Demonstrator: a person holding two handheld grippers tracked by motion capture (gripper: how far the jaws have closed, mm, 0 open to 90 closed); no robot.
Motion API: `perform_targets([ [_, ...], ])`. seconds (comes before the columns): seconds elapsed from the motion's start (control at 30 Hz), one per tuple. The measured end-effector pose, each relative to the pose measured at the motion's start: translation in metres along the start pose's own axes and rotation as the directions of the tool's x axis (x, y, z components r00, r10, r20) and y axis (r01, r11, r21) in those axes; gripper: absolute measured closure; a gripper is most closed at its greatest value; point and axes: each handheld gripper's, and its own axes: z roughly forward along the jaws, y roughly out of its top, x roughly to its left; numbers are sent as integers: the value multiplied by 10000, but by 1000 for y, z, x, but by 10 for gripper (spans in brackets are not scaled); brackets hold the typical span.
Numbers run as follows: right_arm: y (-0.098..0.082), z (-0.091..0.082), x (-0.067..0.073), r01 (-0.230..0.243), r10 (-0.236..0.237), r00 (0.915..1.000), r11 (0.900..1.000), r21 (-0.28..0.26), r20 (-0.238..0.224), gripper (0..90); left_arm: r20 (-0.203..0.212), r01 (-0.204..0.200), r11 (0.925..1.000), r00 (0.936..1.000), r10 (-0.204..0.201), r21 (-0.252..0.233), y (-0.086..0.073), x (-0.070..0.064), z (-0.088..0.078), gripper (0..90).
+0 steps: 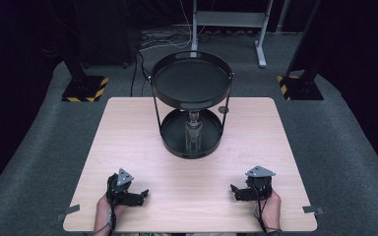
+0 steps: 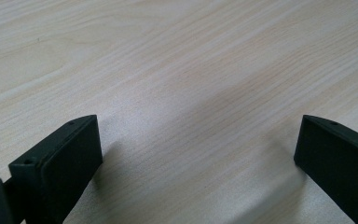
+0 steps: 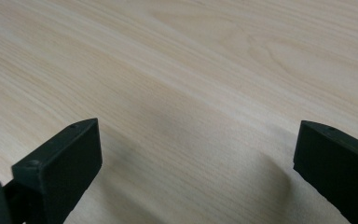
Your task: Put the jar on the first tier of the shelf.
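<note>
1. Resting at the near left of the wooden table (image 1: pixel 128 128), the left gripper (image 1: pixel 139 195) sits in the person's left hand (image 1: pixel 104 209), its tips turned toward the middle of the table.
2. Its jaws stand wide apart with nothing between them; in the left gripper view only bare wood grain lies in the gap of the left gripper (image 2: pixel 198 154), close beneath it.
3. Toward the middle of the table, well apart from both grippers, a black two-tier tray stand (image 1: pixel 192 78) rises on thin posts.
4. On the stand's lower tray (image 1: pixel 170 137), a clear glass bottle (image 1: pixel 193 135) stands upright, partly hidden by the upper tray.
5. At the near right, the right gripper (image 1: pixel 235 191) rests in the person's right hand (image 1: pixel 270 206), tips pointing inward toward the left gripper.
6. Its jaws are likewise spread and empty; the right gripper view shows the right gripper (image 3: pixel 198 154) over plain tabletop.
</note>
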Motion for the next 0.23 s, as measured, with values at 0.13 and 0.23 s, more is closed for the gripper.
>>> perform_targets([
  [0.13, 1, 1, 1, 74, -74, 10000, 10000, 54, 52, 0, 2, 6, 10000, 10000, -6, -1, 0, 0, 0, 4],
  [0.23, 2, 4, 2, 122, -124, 9999, 9996, 242, 61, 0, 8, 3, 10000, 10000, -3, 9, 0, 0, 0, 4],
])
